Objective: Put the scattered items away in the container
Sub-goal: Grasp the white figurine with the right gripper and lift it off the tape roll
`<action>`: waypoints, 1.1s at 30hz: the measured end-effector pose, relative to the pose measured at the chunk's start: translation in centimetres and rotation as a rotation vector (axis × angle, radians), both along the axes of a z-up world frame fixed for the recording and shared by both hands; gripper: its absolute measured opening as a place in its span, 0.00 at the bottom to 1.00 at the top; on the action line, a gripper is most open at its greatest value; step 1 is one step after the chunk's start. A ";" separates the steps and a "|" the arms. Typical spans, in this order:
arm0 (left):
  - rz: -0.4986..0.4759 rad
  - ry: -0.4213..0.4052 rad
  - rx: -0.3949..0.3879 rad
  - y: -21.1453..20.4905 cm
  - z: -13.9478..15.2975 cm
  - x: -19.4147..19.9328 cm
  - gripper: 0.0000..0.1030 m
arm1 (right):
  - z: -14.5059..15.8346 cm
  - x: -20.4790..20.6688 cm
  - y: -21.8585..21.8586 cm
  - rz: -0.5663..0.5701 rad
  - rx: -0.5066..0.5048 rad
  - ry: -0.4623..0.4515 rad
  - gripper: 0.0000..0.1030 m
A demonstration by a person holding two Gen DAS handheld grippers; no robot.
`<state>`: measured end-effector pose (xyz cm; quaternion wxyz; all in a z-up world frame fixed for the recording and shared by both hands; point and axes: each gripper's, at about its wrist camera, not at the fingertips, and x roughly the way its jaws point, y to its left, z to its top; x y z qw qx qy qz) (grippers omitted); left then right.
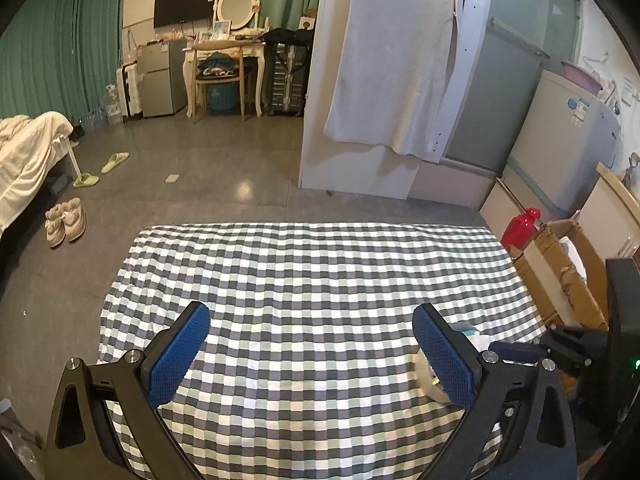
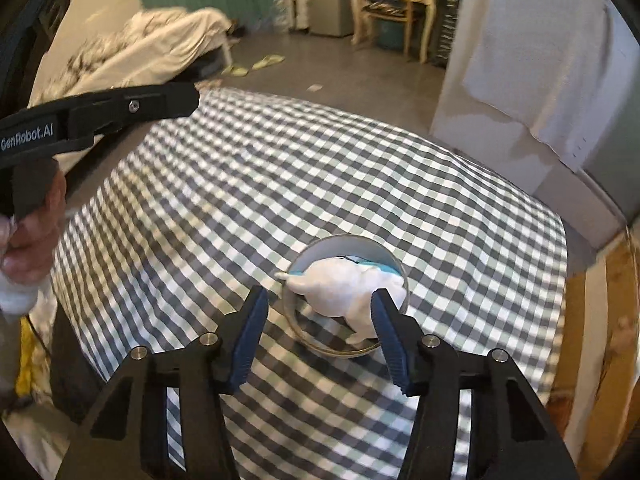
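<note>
While its jaws stand wide apart and empty, the right gripper (image 2: 318, 328) hovers over the round tin (image 2: 316, 340) on the checked cloth (image 2: 240, 184), where a white toy animal (image 2: 344, 288) lies sideways; the left gripper (image 1: 310, 344) is also wide open, empty

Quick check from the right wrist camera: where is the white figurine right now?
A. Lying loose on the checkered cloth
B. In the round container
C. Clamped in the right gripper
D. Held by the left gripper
B: the white figurine sits within the rim of the round container, while the right gripper is open with both fingers apart.
</note>
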<state>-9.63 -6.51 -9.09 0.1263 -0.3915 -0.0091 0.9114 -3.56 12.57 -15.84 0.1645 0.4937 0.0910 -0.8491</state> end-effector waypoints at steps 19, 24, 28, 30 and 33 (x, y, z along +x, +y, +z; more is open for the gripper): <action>0.003 -0.033 -0.008 -0.5 -1.4 -1.5 1.00 | -2.1 -4.5 -2.9 0.422 0.337 -0.208 0.52; -0.001 -0.030 -0.013 -0.4 -1.2 -1.5 1.00 | -3.0 -5.7 -2.9 0.438 0.365 -0.254 0.54; -0.004 -0.027 -0.019 -0.1 -1.1 -1.4 1.00 | -3.9 -5.8 -2.4 0.411 0.335 -0.269 0.53; -0.005 -0.026 -0.021 0.1 -1.0 -1.2 1.00 | -3.6 -6.2 -1.3 0.346 0.290 -0.261 0.52; -0.006 -0.024 -0.024 0.3 -0.8 -1.1 1.00 | -3.3 -7.0 0.5 0.260 0.251 -0.235 0.50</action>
